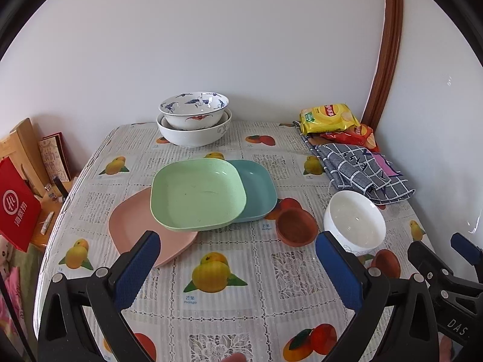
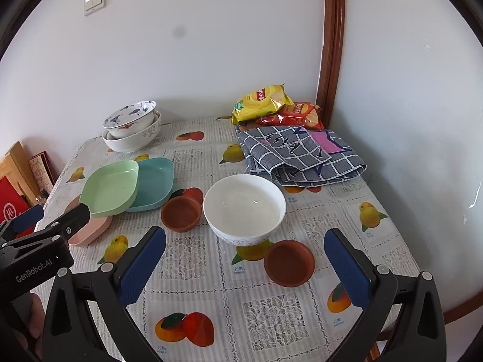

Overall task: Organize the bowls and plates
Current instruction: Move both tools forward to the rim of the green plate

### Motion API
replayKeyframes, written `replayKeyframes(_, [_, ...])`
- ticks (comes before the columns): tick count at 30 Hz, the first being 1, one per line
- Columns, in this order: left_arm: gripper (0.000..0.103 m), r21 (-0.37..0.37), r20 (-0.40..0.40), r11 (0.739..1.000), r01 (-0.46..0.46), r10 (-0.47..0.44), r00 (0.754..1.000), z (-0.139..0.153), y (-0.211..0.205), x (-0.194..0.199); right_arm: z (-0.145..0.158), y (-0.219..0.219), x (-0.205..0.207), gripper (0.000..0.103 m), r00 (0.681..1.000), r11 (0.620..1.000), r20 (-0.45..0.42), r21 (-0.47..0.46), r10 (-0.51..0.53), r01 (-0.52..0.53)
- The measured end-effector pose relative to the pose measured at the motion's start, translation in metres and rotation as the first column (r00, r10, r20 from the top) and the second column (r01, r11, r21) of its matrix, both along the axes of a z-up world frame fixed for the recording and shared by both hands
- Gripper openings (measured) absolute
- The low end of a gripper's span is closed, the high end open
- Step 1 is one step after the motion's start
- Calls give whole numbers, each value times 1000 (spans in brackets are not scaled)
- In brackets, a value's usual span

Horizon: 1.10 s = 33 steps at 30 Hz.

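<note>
Beyond right gripper (image 2: 244, 265), white bowl (image 2: 244, 208)

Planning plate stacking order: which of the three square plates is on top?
The light green plate. It rests tilted across the other two, overlapping the pink plate on its left and the teal plate on its right; both lie flat on the tablecloth.
</note>
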<state>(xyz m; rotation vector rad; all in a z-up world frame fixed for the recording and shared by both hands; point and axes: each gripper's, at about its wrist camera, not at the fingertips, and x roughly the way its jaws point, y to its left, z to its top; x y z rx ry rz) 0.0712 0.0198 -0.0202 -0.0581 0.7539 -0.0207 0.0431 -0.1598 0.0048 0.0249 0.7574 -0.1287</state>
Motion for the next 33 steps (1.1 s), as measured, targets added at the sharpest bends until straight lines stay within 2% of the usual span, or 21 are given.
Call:
replayKeyframes(21, [102, 5, -64, 997, -72, 72, 995, -29, 50, 84, -26, 44, 100, 103, 996, 997, -46, 19, 81, -80])
replayKeyframes(27, [98, 9, -100, 994, -112, 113, 989, -42, 75, 101, -40, 63, 123, 102, 990, 992, -71, 52, 122, -118])
replayKeyframes(33, [84, -15, -139, 987, -160, 157, 978, -56, 101, 117, -53, 84, 145, 95, 982, 985, -97, 76, 163, -156])
